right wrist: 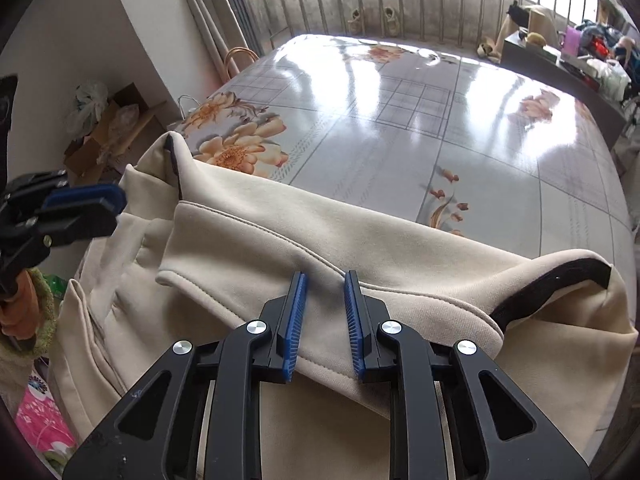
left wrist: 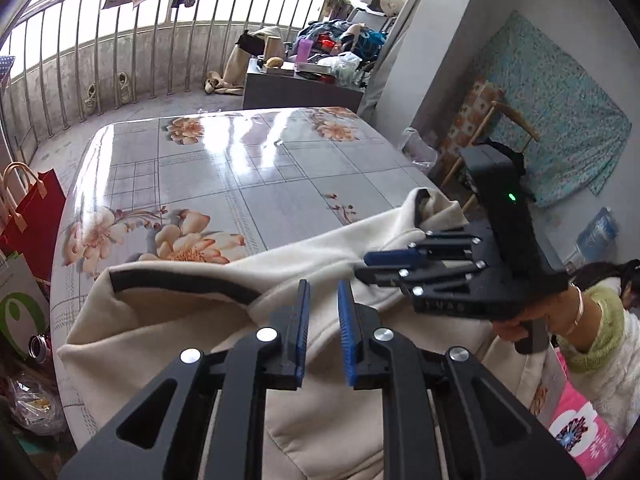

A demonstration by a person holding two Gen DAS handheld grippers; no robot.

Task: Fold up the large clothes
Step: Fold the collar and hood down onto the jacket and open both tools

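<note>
Cream garment (right wrist: 280,248) lies bunched across lower frame on the floral table (right wrist: 400,120). Left gripper (left wrist: 323,312) and right gripper (right wrist: 325,308): jaws apart above the fabric, gripping nothing.

Your left wrist camera looks down along its own fingers from close above the cream garment (left wrist: 192,332), facing across the floral table (left wrist: 256,168) toward the balcony railing (left wrist: 120,52). Your right wrist camera sits equally close, facing the same railing from the other side. Both views share garment, tabletop and railing.
</note>
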